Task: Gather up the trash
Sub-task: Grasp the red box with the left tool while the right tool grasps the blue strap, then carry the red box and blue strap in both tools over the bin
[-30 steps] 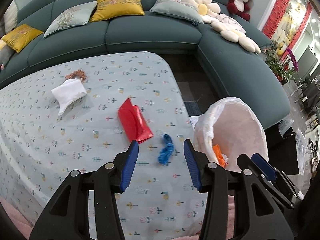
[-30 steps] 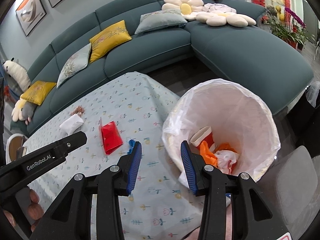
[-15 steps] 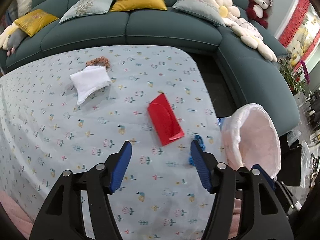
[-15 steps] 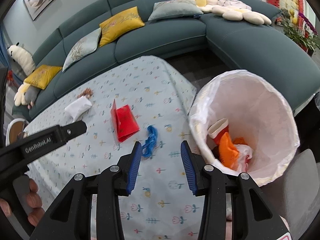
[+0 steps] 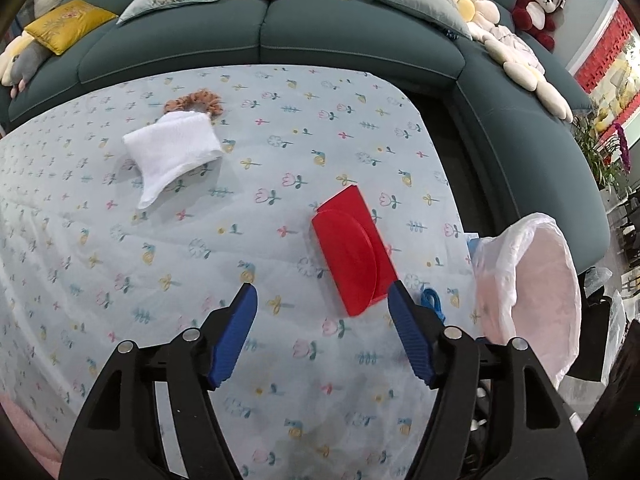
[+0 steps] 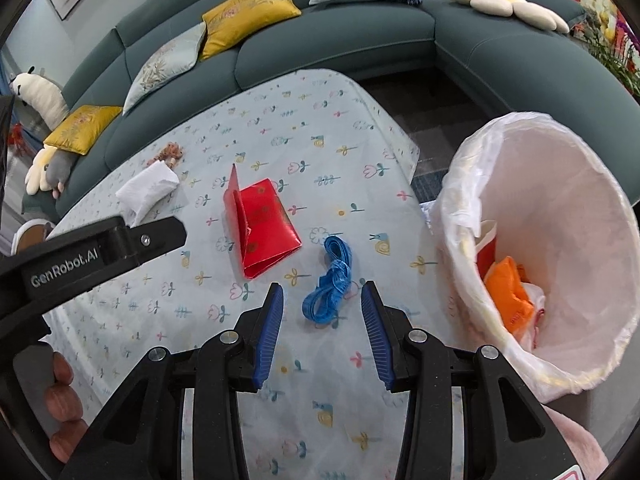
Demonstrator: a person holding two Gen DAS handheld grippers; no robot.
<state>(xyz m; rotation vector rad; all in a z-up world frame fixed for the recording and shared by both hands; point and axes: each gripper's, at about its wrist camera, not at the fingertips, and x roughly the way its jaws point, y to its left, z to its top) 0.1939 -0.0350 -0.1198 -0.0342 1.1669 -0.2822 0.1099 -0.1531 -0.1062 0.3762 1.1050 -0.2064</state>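
**Two grippers over table litter**

Two items wait: our left gripper (image 5: 322, 304), jaws opening and empty, faces the red packet (image 5: 352, 252) at twelve o'clock; our right gripper (image 6: 322, 298) stands apart around the blue cord (image 6: 330, 280), untouched, the bin (image 6: 560, 160) at three o'clock for dropping.

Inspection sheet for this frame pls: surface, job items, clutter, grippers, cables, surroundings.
Surface: table under a flower-print cloth, slightly wrinkled.
Job's things: red envelope and blue ribbon bundle lying apart on the cloth; white tissue farther back; lined trash bin at the table's edge, already holding orange and red scraps.
Clutter: brown scrunchie touching the tissue's far side.
Grippers: left gripper empty, jaws opening, near the envelope; right gripper open, ribbon between its jaws, pads not touching it.
Cables: nothing seen.
Surroundings: teal sofa with cushions and plush toys.
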